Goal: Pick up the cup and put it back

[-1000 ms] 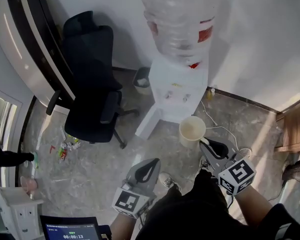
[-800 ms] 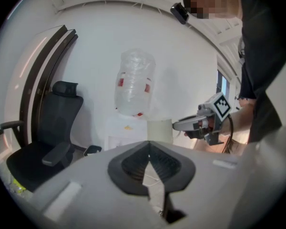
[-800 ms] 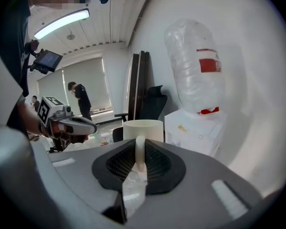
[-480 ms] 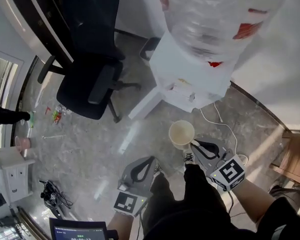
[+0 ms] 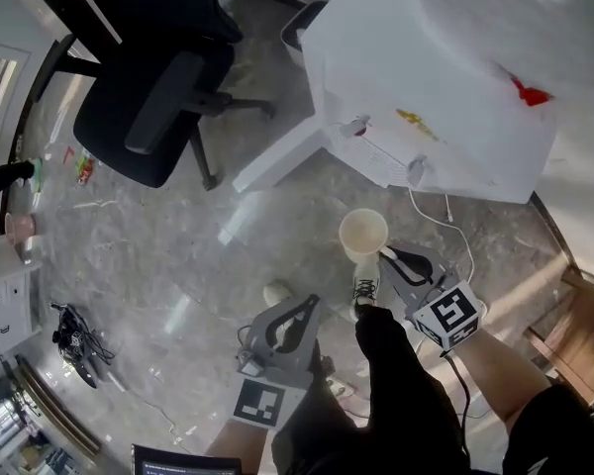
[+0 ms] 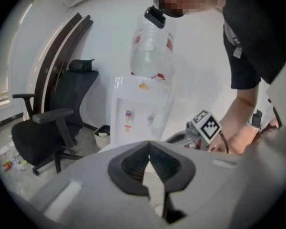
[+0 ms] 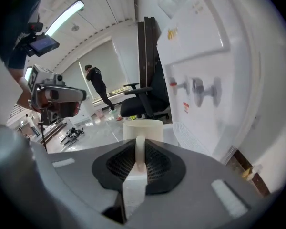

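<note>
Cup (image 5: 363,234) sits upright just ahead of my right tongs (image 5: 385,256), pinched by its handle, and my left tongs (image 5: 302,313) are closed on nothing.

White water dispenser (image 5: 426,97) — black office chair (image 5: 144,117) beside it; marble floor (image 5: 178,265)

The water dispenser (image 5: 426,97) runs off the top edge, its bottle (image 5: 505,18) blurred; left of it the chair (image 5: 114,132) is cropped; before it, the right gripper (image 7: 139,147) hides the cup (image 7: 143,127) base.

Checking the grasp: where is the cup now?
Head view, right of centre: the cup is held by its handle in the right gripper, just in front of the water dispenser.
</note>
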`<move>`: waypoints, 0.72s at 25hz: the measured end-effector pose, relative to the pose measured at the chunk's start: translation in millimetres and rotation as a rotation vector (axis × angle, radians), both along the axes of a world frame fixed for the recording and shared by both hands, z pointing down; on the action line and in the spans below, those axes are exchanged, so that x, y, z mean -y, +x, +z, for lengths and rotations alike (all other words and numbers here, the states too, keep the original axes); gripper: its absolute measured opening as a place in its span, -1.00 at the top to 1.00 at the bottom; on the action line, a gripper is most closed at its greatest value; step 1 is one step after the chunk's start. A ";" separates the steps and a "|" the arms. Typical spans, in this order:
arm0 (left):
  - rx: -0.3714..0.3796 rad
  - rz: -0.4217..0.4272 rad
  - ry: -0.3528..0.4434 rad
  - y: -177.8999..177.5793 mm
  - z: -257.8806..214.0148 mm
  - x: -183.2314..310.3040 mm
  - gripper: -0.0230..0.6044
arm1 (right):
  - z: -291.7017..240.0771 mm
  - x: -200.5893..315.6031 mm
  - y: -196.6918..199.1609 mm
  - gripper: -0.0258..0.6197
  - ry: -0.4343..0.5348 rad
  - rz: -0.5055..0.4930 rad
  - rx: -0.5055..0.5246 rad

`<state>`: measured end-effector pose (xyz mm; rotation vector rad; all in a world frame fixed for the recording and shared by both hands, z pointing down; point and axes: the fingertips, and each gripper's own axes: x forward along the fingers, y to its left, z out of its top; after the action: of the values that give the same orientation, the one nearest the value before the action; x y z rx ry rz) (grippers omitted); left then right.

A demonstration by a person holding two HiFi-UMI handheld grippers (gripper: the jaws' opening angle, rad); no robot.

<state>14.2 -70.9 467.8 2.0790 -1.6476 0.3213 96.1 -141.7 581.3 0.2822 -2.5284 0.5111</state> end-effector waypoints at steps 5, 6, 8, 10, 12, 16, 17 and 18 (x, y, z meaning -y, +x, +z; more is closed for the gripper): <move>0.022 0.085 0.009 5.1 95.8 5.2 0.92 | 107.9 26.8 -16.2 0.78 -0.004 0.112 -0.014; 0.024 0.100 0.016 6.2 115.0 3.8 0.92 | 126.6 32.0 -18.5 0.78 0.000 0.133 -0.017; 0.023 0.128 0.025 5.6 154.3 1.3 0.92 | 166.6 43.8 -24.6 0.78 0.009 0.174 -0.023; 0.018 0.148 0.022 0.7 193.0 -2.5 0.92 | 213.5 57.3 -32.0 0.78 0.022 0.214 -0.035; -0.006 0.175 0.034 -2.6 226.1 -5.7 0.92 | 262.7 74.2 -35.4 0.78 0.038 0.270 -0.054; -0.092 0.266 0.064 -4.9 277.3 -7.9 0.92 | 348.3 126.3 -40.4 0.78 0.103 0.402 -0.091; -0.113 0.287 0.072 -6.3 285.1 -7.1 0.92 | 364.7 140.6 -42.8 0.78 0.120 0.432 -0.097; -0.131 0.308 0.083 -8.1 290.6 -4.9 0.92 | 378.8 155.2 -45.4 0.78 0.132 0.462 -0.100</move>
<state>6.1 -66.0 758.4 2.3646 -1.2848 0.2124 50.7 -296.9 960.1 0.9305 -2.4005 0.4855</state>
